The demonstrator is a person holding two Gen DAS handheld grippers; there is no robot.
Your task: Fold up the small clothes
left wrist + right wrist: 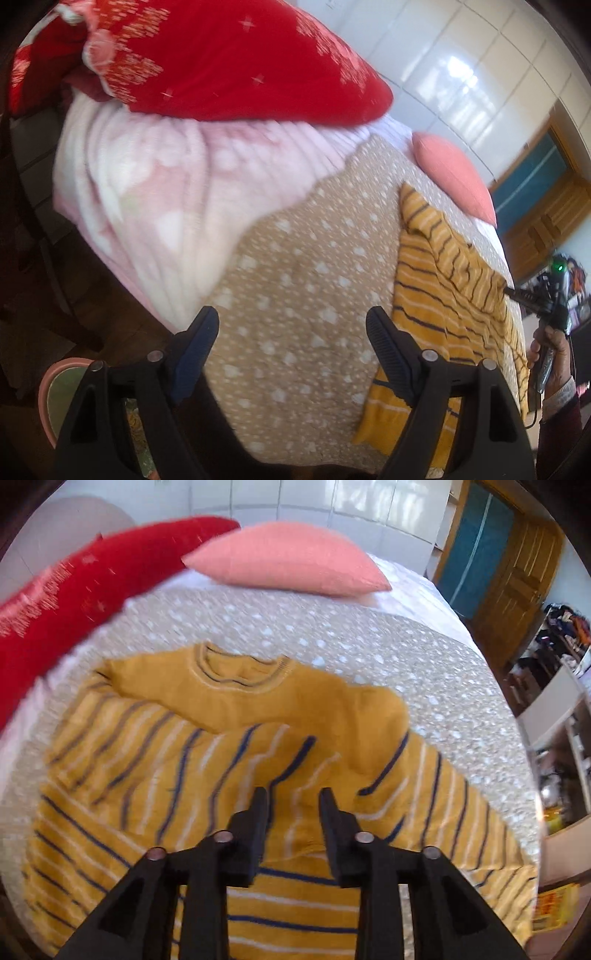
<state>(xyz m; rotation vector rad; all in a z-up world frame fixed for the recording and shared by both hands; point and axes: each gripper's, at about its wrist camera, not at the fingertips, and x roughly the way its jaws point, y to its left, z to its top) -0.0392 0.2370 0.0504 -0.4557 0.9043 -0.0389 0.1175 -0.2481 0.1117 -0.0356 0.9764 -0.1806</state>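
Observation:
A small yellow sweater [229, 760] with dark blue and white stripes lies on a beige spotted bedspread [388, 657], partly folded, with its neck hole facing the far side. My right gripper [293, 797] is open just above the sweater's middle, holding nothing. In the left wrist view the sweater [443, 280] lies at the right of the bed. My left gripper [291, 317] is open and empty above the bare bedspread [295, 277], left of the sweater. The right gripper [517, 293] shows there at the sweater's far edge, in a hand.
A pink pillow [291, 559] and a red patterned quilt [74, 598] lie at the far side of the bed. A pale pink blanket [155, 192] lies under the quilt. A wooden door [517, 565] and cluttered shelves [561, 709] stand at the right.

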